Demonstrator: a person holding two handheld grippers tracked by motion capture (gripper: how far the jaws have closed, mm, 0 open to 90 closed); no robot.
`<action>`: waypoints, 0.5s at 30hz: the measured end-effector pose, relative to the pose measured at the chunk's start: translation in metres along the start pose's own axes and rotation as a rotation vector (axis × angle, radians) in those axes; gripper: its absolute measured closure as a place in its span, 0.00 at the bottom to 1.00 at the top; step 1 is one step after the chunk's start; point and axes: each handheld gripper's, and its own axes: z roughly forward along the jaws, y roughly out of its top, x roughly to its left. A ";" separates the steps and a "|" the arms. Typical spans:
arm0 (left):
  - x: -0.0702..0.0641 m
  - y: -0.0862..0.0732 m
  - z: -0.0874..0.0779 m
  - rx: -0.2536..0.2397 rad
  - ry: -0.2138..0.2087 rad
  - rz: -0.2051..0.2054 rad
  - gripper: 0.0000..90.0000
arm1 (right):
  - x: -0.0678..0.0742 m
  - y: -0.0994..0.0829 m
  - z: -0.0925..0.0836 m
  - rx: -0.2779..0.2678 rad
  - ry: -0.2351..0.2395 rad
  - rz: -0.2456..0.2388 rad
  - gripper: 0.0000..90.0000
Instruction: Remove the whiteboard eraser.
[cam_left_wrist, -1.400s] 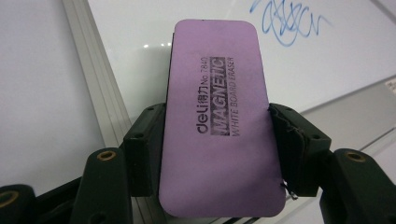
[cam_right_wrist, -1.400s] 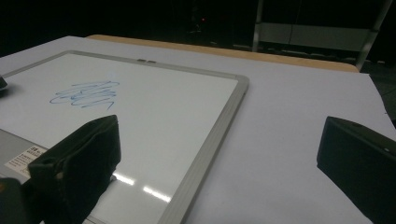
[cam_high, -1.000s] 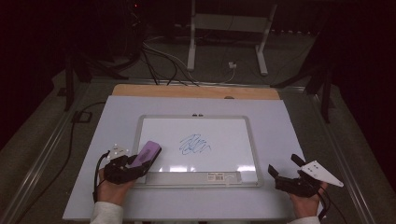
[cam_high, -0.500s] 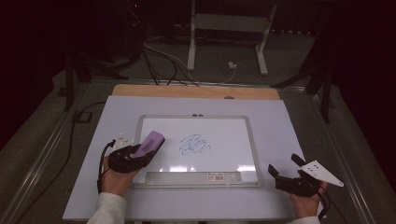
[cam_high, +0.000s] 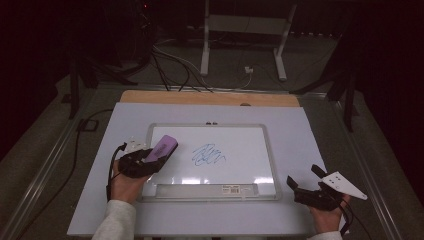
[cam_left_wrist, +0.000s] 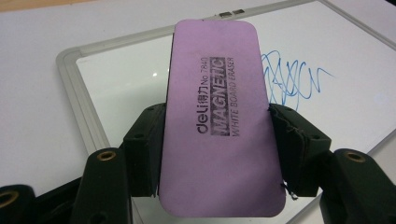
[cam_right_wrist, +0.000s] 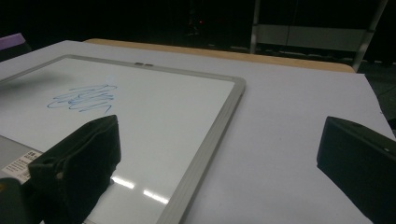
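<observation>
A whiteboard (cam_high: 263, 134) with a grey frame lies flat on the pale table, a blue scribble (cam_high: 208, 155) near its middle. My left gripper (cam_high: 150, 159) is shut on a purple whiteboard eraser (cam_high: 162, 148), held over the board's left part, left of the scribble. In the left gripper view the eraser (cam_left_wrist: 218, 116) sits between both black jaws, the scribble (cam_left_wrist: 292, 79) just beyond it to the right. My right gripper (cam_high: 305, 178) stands open and empty at the board's lower right corner. The right gripper view shows the board (cam_right_wrist: 219, 126) and scribble (cam_right_wrist: 84, 99) ahead.
A label strip (cam_high: 207, 190) runs along the board's near edge. A wooden strip (cam_high: 210, 99) borders the table's far side. Beyond it stand a white stand (cam_high: 242, 30) and loose cables (cam_high: 170, 65) on the dark floor.
My left gripper has carried the eraser up and to the right, from the board's left frame onto its white surface, closer to the scribble. The right gripper has stayed put.
</observation>
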 end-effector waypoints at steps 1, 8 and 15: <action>0.000 0.000 0.000 0.000 0.000 0.000 0.46 | 0.000 0.000 0.000 0.000 0.000 0.000 0.00; -0.002 0.010 0.008 0.015 0.002 0.032 0.46 | 0.001 0.000 0.001 0.000 0.000 -0.001 0.00; -0.002 0.014 0.019 0.026 0.001 0.048 0.46 | 0.000 0.000 0.000 -0.001 -0.001 0.001 0.00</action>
